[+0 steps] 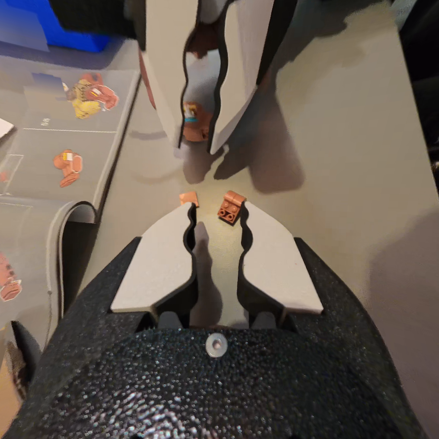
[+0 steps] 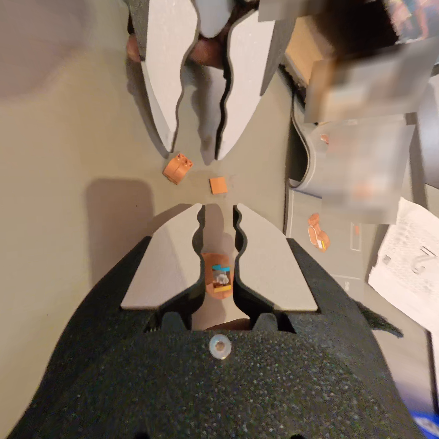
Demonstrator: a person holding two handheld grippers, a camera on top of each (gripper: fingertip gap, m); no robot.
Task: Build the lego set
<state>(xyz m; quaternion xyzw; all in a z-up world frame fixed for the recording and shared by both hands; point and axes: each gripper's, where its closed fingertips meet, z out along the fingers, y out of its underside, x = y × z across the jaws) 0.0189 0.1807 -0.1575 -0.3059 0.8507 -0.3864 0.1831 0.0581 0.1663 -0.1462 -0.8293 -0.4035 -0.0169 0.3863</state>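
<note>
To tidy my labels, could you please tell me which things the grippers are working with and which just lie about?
At the grippers: printed brown piece in right gripper; studded brick, flat tile by open left gripper.
Lying about: picture booklet, paper sheet.

Left tongs (image 1: 219, 209) parted, bare; right tongs (image 2: 218, 209) clamped.

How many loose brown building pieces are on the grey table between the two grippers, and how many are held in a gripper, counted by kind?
Brown studded brick assembly on the table: 1
Flat brown square tile on the table: 1
Small brown brick figure with blue and yellow bits, gripped deep between the right gripper's fingers: 1
Total: 3
</note>
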